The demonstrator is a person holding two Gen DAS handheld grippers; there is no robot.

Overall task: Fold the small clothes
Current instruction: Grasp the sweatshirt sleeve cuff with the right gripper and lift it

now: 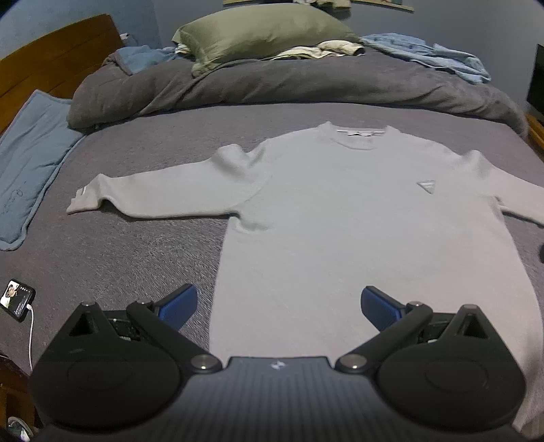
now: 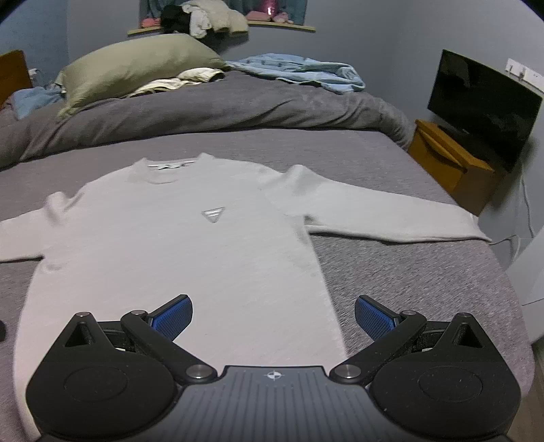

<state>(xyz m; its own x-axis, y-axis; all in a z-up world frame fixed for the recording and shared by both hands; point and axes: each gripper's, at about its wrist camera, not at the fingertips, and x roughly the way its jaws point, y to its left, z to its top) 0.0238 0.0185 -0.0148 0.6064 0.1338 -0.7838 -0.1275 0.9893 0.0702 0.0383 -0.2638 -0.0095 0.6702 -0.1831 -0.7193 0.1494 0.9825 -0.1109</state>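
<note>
A pale grey long-sleeved sweater (image 1: 340,217) (image 2: 176,244) lies flat, front up, on the grey bed, collar at the far side and both sleeves spread sideways. A small triangle logo (image 1: 426,186) (image 2: 213,214) marks its chest. My left gripper (image 1: 278,306) is open above the sweater's lower left edge, its blue pads (image 1: 178,304) wide apart and holding nothing. Over the lower right edge, my right gripper (image 2: 273,314) is open too, blue pads (image 2: 374,318) spread, nothing between them.
A rolled dark grey duvet (image 1: 272,85) crosses the bed behind the sweater, with a green pillow (image 1: 258,30) and blue clothes (image 2: 299,71) beyond. A phone (image 1: 17,299) on a cable lies at the left. A black screen (image 2: 482,105) on a wooden cabinet (image 2: 448,163) stands right.
</note>
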